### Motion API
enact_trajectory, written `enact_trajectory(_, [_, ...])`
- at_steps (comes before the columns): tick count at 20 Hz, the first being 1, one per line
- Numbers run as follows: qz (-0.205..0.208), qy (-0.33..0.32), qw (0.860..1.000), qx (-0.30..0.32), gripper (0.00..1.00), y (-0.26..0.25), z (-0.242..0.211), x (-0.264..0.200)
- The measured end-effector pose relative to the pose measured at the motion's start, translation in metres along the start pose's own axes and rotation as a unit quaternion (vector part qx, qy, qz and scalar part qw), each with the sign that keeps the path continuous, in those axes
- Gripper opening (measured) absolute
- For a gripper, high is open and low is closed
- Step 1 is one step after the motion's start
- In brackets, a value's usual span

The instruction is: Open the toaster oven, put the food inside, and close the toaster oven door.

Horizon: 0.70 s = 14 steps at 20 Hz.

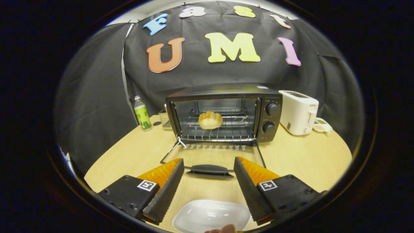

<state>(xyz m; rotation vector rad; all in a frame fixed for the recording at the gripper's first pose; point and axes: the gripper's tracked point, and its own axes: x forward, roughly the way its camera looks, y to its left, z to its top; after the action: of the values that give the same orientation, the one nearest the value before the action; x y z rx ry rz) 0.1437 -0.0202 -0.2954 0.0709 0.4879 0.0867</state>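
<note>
Nearest, a white dish (212, 215) sits empty on the desk (300, 158), low between the fingers of the hand-held gripper (208, 186), which is spread wide and holds nothing. Just ahead of the fingertips lies the door handle (209, 169) of the toaster oven (223, 111), the glass door (212, 155) folded down flat. Beyond, the bread roll (210, 120) rests on the wire rack (218, 132) inside, so closing looks like the step left. To do it well, I would slip under the handle's middle and swing the door up evenly. A green bottle (141, 114) stands to one side of the oven and a white toaster (299, 111) to the other.
</note>
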Motion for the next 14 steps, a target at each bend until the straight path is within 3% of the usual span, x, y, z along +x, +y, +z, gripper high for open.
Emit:
enact_trajectory(6, [0.001, 0.083, 0.996, 0.02, 1.0, 0.002, -0.042, 0.024])
enact_trajectory(14, [-0.016, 0.142, 0.99, 0.015, 1.0, -0.002, -0.062, 0.054])
